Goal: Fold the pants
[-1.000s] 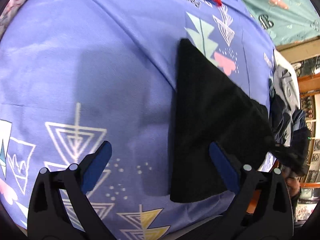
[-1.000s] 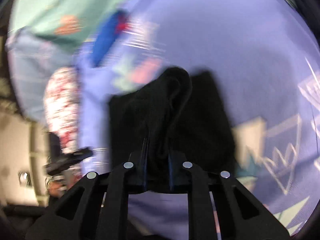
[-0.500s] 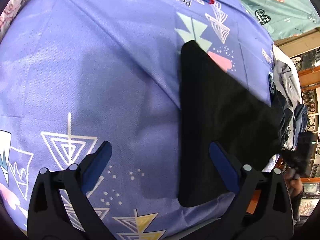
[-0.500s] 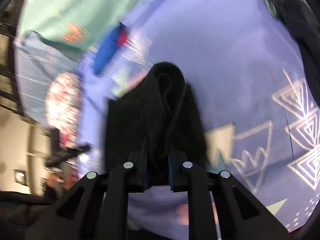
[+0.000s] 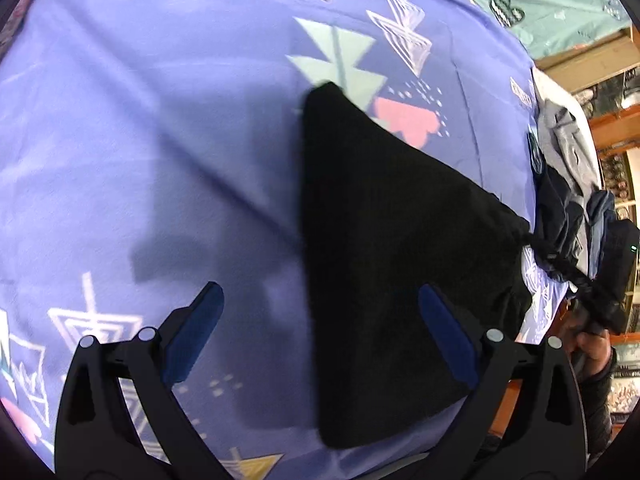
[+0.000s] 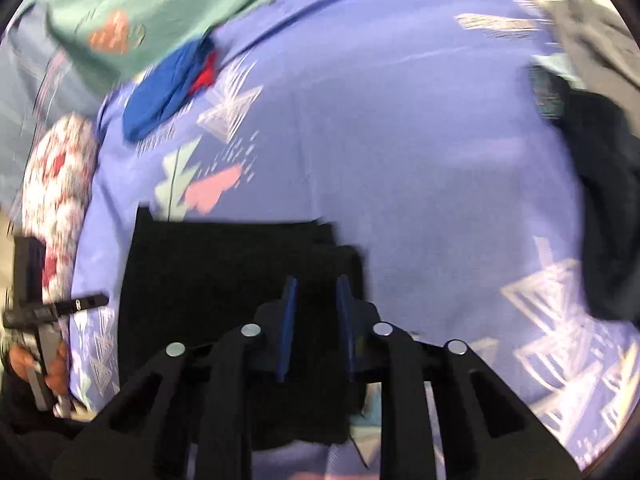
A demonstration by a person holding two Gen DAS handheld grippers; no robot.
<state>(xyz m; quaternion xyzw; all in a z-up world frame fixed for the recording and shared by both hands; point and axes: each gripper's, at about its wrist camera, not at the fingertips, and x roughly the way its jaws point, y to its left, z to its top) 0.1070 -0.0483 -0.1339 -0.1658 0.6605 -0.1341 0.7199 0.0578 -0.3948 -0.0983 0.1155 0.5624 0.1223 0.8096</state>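
Black pants (image 5: pixel 384 240) lie as a folded slab on the purple patterned sheet (image 5: pixel 160 120). One corner is drawn out to a bunched point at the right, where my right gripper (image 5: pixel 600 292) holds it. In the right wrist view the pants (image 6: pixel 224 264) lie flat with a straight far edge, and my right gripper (image 6: pixel 316 292) has its jaws narrow with black cloth pinched between them. My left gripper (image 5: pixel 320 292) hovers open above the pants' left edge with nothing between its blue pads (image 5: pixel 192 336). It also shows at the left edge as the left gripper (image 6: pixel 52 308).
A heap of grey and dark clothes (image 5: pixel 568 184) lies at the sheet's right side, also seen as the dark clothes (image 6: pixel 600 208). A blue garment (image 6: pixel 168 88) lies at the far edge beside a green sheet (image 6: pixel 180 4). A floral pillow (image 6: pixel 56 208) sits left.
The pants no longer hang in a raised fold from my right gripper; they now lie flatter with a straight far edge. The right gripper has rolled. My left gripper has shifted sideways.
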